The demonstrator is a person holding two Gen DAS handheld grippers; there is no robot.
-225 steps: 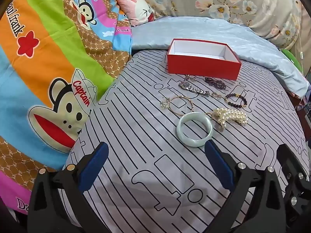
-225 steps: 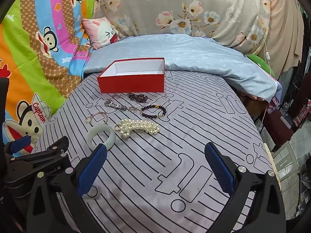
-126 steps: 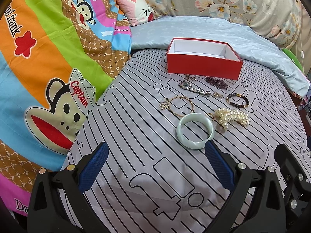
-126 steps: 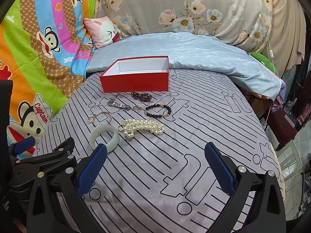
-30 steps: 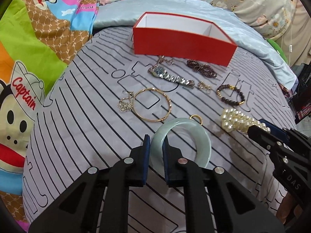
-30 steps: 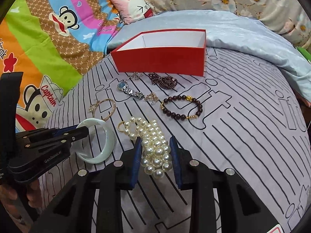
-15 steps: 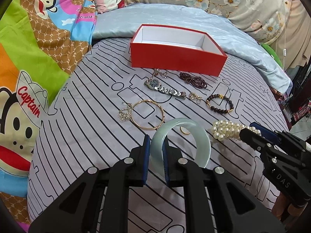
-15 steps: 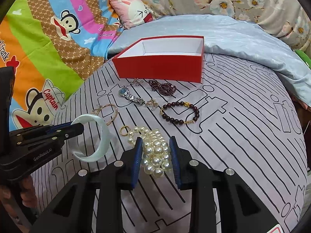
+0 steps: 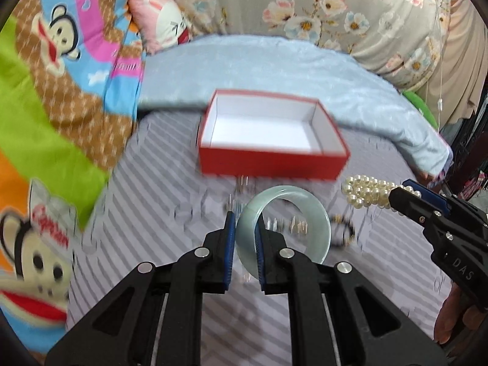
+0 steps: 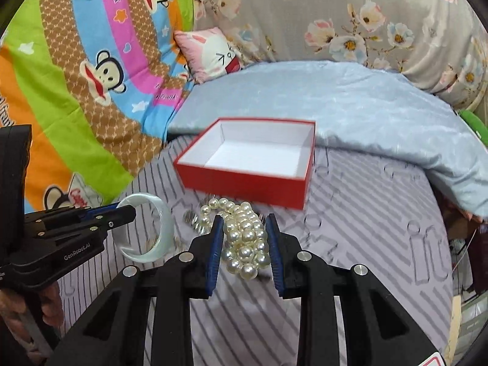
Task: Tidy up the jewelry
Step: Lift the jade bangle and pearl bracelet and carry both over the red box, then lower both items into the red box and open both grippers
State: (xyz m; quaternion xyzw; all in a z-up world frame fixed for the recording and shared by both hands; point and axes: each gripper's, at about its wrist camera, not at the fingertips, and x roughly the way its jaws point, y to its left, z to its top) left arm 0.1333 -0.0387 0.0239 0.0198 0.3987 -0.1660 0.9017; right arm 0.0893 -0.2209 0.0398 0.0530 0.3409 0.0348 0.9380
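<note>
The left tool (image 9: 245,231) is closed on the pale green bangle (image 9: 283,228); one blue pad is placed outside the ring and the other inside it, so the near left part of the band is pinched. The bangle is held above the bed, tilted, with its open hole turned toward the camera and upward. The right tool (image 10: 244,236) is clamped on the pearl bracelet (image 10: 244,238), whose bundle of white beads is squeezed between the two blue pads. Its long axis is laid along the fingers, pointing away toward the red box (image 10: 248,180), and some beads hang out at the near end. In the left wrist view the pearls (image 9: 366,193) are seen sticking out leftward from the right tool (image 9: 399,196), level with the bangle. The red box is placed just beyond both tools on the grey striped bedsheet (image 10: 366,244), its long side across the view; only its white inner floor is visible. Small pieces of jewelry (image 9: 292,225) are left on the sheet under the bangle, but they are too blurred to be told apart.
</note>
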